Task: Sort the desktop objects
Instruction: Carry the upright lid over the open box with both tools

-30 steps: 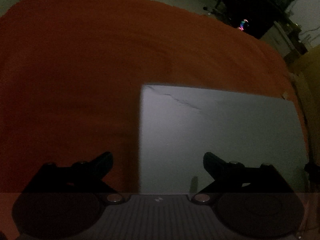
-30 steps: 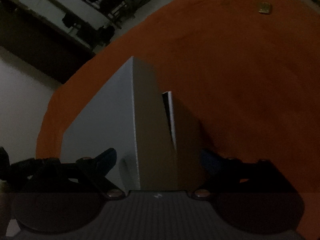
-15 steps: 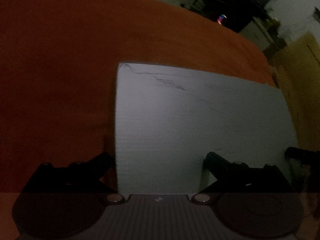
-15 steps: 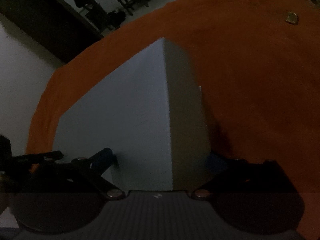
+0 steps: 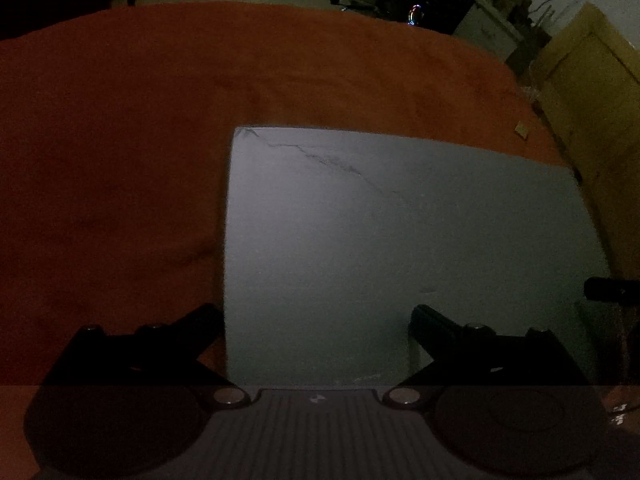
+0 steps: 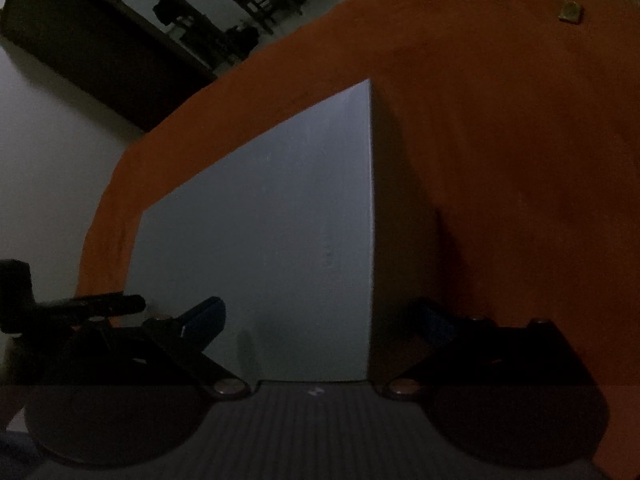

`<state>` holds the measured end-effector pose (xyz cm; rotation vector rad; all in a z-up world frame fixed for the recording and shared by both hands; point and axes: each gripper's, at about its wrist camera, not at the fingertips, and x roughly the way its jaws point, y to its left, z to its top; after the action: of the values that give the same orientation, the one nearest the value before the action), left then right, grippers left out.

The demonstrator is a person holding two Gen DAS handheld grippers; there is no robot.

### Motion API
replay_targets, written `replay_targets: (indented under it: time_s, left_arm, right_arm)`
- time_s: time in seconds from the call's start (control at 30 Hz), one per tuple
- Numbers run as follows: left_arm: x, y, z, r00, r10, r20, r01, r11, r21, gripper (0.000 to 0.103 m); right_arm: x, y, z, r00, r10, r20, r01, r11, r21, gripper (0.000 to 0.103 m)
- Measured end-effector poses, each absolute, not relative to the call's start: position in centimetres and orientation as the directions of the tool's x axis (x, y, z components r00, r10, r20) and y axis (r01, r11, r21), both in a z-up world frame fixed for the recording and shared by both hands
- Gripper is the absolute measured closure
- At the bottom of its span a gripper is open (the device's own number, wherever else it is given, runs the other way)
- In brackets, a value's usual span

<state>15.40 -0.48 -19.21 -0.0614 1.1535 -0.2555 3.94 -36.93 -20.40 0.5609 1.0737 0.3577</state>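
Note:
A grey-white box [image 5: 400, 248] with a closed lid lies on the orange tablecloth [image 5: 120, 160]. My left gripper [image 5: 316, 320] is open, its fingers straddling the box's near left corner. In the right wrist view the same box [image 6: 272, 232] shows its top and right side wall. My right gripper [image 6: 320, 316] is open, its fingers on either side of the box's right top edge. The other gripper [image 6: 80, 304] shows at the left of that view.
A small tan square item [image 6: 570, 12] lies far off on the cloth; it also shows in the left wrist view [image 5: 521, 130]. A brown cardboard box [image 5: 592, 120] stands past the table's right edge. Dark furniture lies beyond the far edge.
The box's lid flap, raised a second ago in the right wrist view, now lies shut. Both grippers have shifted slightly over the box and stay open.

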Motion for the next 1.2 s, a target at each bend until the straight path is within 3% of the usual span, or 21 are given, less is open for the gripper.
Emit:
replay_targets:
  time_s: [0.33,0.57,0.67,0.77,0.93,1.07,1.2]
  left_arm:
    - [16.2,-1.7,-18.2,0.309,-0.202,-0.929,0.136,0.976,-0.167,0.001]
    - [16.0,-2.5,-18.3,0.260,-0.181,-0.949,0.104,0.982,-0.158,0.001]
    - [16.0,-2.6,-17.4,0.257,-0.235,-0.937,0.111,0.971,-0.213,0.001]
    - [15.2,-3.1,-17.7,0.163,-0.392,-0.906,0.125,0.919,-0.375,0.001]
    - [15.2,-4.1,-17.0,0.240,-0.272,-0.932,0.190,0.955,-0.229,0.001]
    - [16.5,-1.7,-17.7,0.293,-0.163,-0.942,0.142,0.982,-0.125,0.001]
    - [17.4,-0.3,-20.9,0.224,-0.239,-0.945,0.082,0.971,-0.226,0.000]
  right_arm:
    - [4.5,-35.8,-22.8,0.355,0.516,-0.780,0.045,0.823,0.566,0.000]
    - [5.2,-35.7,-24.1,0.367,0.522,-0.770,0.083,0.806,0.586,0.000]
    - [5.5,-35.6,-24.1,0.364,0.516,-0.775,0.087,0.810,0.581,0.000]
    - [5.5,-35.5,-23.7,0.369,0.510,-0.777,0.103,0.808,0.580,0.000]
    - [5.5,-36.4,-24.1,0.364,0.542,-0.757,0.138,0.773,0.620,0.000]
    - [6.0,-36.9,-25.0,0.344,0.569,-0.747,0.148,0.753,0.642,0.000]
    - [6.2,-35.6,-24.8,0.344,0.530,-0.775,0.120,0.794,0.596,0.000]
